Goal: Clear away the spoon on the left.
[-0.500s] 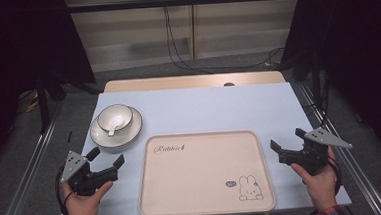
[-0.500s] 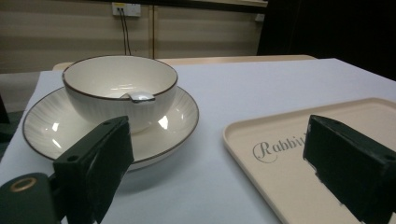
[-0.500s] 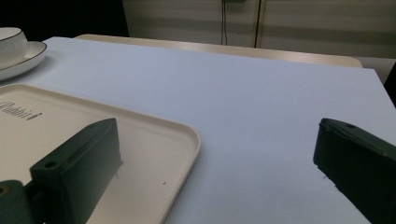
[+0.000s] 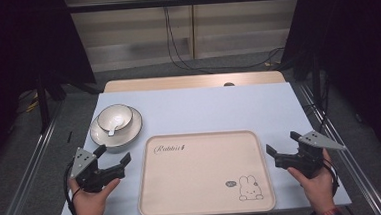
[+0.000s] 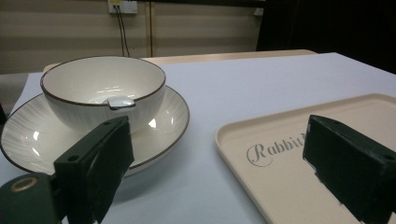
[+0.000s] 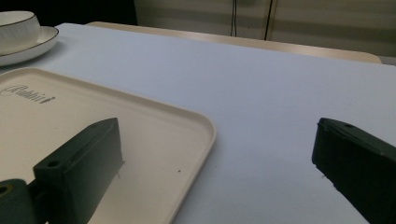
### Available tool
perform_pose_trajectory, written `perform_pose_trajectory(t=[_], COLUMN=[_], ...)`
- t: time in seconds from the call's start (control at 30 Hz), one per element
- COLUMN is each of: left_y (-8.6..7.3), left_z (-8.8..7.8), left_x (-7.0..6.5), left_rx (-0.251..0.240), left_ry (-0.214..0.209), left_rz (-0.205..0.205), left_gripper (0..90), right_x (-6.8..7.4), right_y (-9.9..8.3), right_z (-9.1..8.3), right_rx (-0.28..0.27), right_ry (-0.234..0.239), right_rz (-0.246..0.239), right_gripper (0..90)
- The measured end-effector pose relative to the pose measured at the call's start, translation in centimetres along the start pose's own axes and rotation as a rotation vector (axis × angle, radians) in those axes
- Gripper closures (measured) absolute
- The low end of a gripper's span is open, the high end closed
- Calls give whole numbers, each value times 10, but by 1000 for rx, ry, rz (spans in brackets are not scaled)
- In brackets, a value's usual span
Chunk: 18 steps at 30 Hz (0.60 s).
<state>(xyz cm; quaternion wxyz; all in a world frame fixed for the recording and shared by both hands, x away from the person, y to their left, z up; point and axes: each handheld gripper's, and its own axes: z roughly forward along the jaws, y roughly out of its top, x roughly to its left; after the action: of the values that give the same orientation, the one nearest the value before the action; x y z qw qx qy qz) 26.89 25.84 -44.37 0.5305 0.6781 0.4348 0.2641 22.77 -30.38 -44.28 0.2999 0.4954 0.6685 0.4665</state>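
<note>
Cream tray [image 4: 203, 177] flat between both grippers, left gripper [image 4: 115, 159] and right gripper [image 4: 281, 148] gaping wide, empty, probably poised to grab its edges.

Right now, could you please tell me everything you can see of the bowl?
The bowl is round, glossy cream-white ceramic by the look of it, with a thin dark rim line. It sits upright on a matching ribbed plate at the table's far left, beyond the tray's corner. A spoon rests inside, its handle end on the rim. Neither claw touches it.
</note>
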Motion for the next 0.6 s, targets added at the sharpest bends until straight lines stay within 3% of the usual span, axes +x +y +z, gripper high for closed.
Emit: perform_pose_trajectory(t=[0.1,0.23,0.6], left_y=[-1,2,3], left_z=[4,8,13], left_x=[4,8,15], left_rx=[-2,-3,-4], left_ry=[19,49,86], left_rz=[-15,9,13], left_gripper=[85,85,95], right_x=[1,2,3], right_y=[2,2,4], right_z=[-2,-1,9], right_rx=[-16,-3,-10], right_ry=[5,10,28], right_rz=[5,3,-6], right_gripper=[14,14,22])
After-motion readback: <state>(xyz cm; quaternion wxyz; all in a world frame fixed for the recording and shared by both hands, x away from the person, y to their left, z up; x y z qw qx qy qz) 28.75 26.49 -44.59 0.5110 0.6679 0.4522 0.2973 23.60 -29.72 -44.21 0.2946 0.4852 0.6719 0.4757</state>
